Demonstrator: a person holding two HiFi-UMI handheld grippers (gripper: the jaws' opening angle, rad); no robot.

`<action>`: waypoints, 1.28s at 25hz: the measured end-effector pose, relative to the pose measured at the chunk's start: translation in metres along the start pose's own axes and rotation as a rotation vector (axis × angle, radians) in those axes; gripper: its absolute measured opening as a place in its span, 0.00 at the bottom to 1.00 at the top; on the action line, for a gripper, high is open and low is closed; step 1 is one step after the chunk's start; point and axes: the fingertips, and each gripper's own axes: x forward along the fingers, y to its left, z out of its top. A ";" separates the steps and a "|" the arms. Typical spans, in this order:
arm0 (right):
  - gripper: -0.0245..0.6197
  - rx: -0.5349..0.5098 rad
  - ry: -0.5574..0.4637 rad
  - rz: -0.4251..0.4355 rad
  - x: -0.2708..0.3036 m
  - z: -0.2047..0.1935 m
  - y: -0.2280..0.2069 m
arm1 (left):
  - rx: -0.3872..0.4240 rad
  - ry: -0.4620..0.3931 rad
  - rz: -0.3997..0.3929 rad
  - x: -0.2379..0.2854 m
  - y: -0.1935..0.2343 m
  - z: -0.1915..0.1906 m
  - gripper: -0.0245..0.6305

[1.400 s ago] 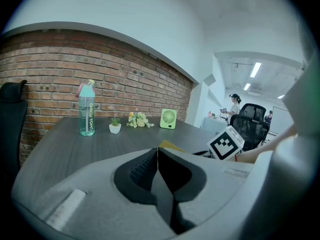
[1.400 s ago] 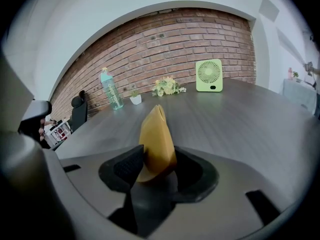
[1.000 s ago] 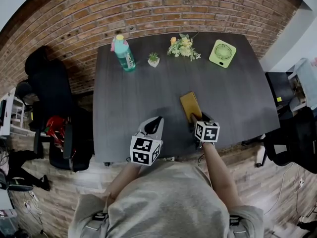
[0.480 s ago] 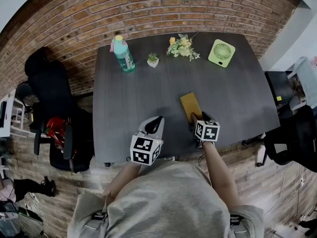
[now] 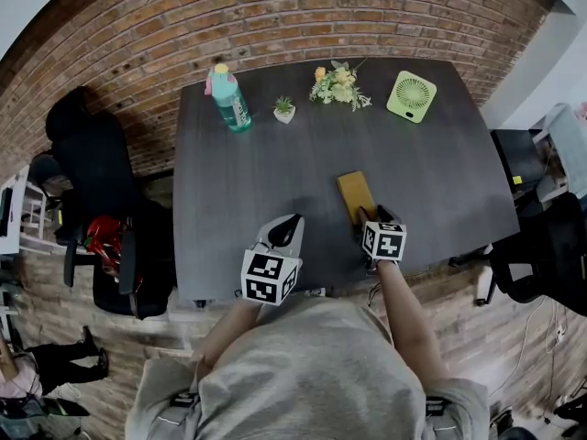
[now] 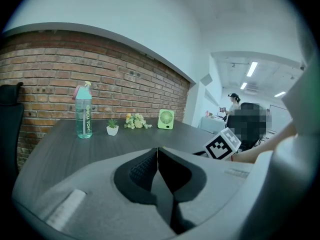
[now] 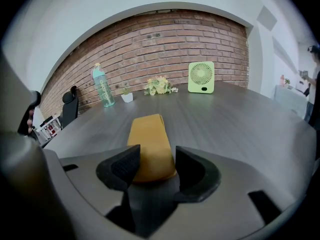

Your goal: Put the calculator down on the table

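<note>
The right claw (image 7: 156,154) stands spread, its two dark pads on either side of the near end of the calculator (image 7: 148,144). There is a clear gap at the right pad. The left pad is very close to the yellow edge, and I cannot tell whether it touches. Nothing is pinched. The calculator lies flat on the dark counter (image 5: 275,163), long side pointing away from the person, with its near end between the jaws and most of its body beyond them. In the head view the right claw (image 5: 368,218) sits just behind the calculator (image 5: 354,193), close to the counter's near edge.

The left claw (image 6: 157,151) is pressed together with nothing between its pads. It hovers to the left of the calculator and well apart from it, taking no part in the work.

Far beyond the calculator, along the brick wall (image 5: 275,16), stand a teal bottle (image 5: 229,99), a small potted plant (image 5: 284,109), a bunch of flowers (image 5: 339,85) and a green fan (image 5: 412,97). All are well clear of it.

As I judge it, the putting-down itself looks done: the calculator rests on the counter and the grip is let go. What seems left is to draw the right claw straight back off the near end without nudging it.
</note>
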 end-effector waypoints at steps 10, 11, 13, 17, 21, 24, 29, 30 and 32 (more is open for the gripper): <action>0.38 0.015 0.014 -0.021 -0.001 0.000 -0.002 | -0.001 -0.005 -0.004 -0.011 0.003 0.000 0.07; 0.37 0.012 0.009 -0.028 -0.003 0.001 -0.001 | 0.001 -0.006 -0.005 -0.013 0.003 0.000 0.07; 0.35 0.013 -0.010 -0.031 -0.009 0.003 0.002 | 0.005 -0.007 -0.007 -0.019 0.003 -0.001 0.07; 0.32 0.023 -0.042 -0.029 -0.027 0.002 0.015 | 0.009 -0.007 -0.011 -0.032 0.002 -0.002 0.07; 0.28 0.028 -0.071 -0.023 -0.046 -0.002 0.034 | 0.013 -0.006 -0.021 -0.048 0.000 -0.005 0.07; 0.26 0.034 -0.099 -0.018 -0.063 -0.005 0.049 | 0.016 -0.006 -0.030 -0.061 -0.002 -0.010 0.07; 0.19 0.034 -0.141 -0.020 -0.097 -0.008 0.074 | 0.015 -0.008 -0.046 -0.087 -0.007 -0.016 0.07; 0.17 0.033 -0.151 -0.022 -0.105 -0.009 0.080 | 0.015 -0.009 -0.050 -0.092 -0.007 -0.017 0.07; 0.14 0.039 -0.175 -0.026 -0.120 -0.012 0.090 | 0.018 -0.011 -0.057 -0.103 -0.009 -0.021 0.07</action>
